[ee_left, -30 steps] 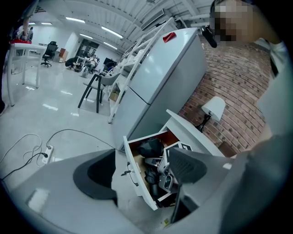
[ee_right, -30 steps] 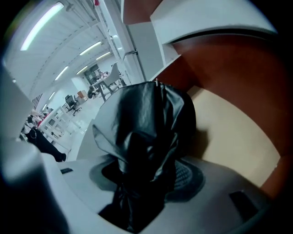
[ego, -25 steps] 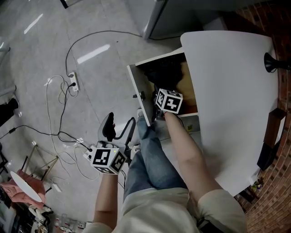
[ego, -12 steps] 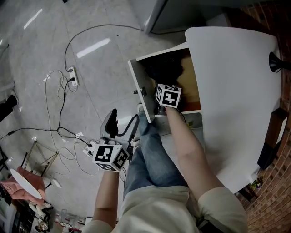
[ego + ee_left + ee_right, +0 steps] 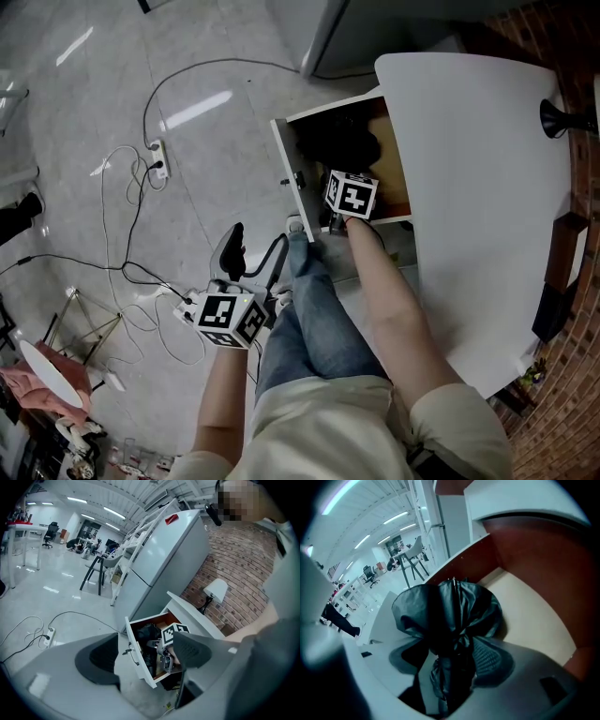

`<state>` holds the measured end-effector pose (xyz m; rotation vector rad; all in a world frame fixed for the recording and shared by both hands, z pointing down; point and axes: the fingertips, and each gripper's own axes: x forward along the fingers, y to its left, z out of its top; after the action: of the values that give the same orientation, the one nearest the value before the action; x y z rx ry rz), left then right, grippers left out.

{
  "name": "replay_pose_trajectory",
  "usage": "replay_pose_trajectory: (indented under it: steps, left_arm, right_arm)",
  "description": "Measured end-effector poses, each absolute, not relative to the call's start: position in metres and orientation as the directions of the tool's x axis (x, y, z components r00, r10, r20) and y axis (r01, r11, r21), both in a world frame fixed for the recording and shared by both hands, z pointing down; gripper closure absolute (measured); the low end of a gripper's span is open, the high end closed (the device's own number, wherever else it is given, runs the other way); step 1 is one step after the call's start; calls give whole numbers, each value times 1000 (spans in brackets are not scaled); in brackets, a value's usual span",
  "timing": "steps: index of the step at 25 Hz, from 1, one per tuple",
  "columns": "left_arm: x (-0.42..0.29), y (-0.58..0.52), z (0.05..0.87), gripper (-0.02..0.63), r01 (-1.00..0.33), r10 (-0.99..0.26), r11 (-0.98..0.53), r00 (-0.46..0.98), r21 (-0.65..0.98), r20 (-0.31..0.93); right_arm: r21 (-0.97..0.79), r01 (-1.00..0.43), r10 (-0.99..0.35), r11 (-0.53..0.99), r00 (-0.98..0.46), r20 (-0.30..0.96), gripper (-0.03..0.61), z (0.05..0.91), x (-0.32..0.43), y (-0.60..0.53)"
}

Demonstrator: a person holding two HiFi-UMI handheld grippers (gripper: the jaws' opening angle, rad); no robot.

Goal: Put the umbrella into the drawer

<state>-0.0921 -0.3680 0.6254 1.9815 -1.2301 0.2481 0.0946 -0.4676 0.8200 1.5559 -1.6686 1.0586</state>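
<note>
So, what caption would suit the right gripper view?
The right tool opening its jaws around the black umbrella inside the open drawer.

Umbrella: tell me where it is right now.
The black umbrella lies in the open drawer just left of the white tabletop, upper centre of the head view, between the opening jaws of the right gripper.

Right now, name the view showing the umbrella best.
Right gripper view: the umbrella fills it, between the right gripper's opening jaws. Head view shows a dark lump in the drawer; left gripper view, a speck.
</note>
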Motion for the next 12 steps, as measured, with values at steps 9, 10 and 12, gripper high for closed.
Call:
replay_pose_trajectory:
  steps: [9,10,12]
  left_arm:
    - [-100,-327,594,262,-826,-693,-252,518,505,501]
    - [-100,-321,590,262,-824,-693,-256,521,505,499]
    - [-101,-309,583,262,-823,-695,-267,525,501,491]
  right_arm:
    - [-186,-983,-633,-3,-142,761,348,729,83,-437]
    - [-192,-981,-648,1,-147,748,357,717,82,-432]
    - [-197,-980,-677,14,-154,720,390,694,79,-420]
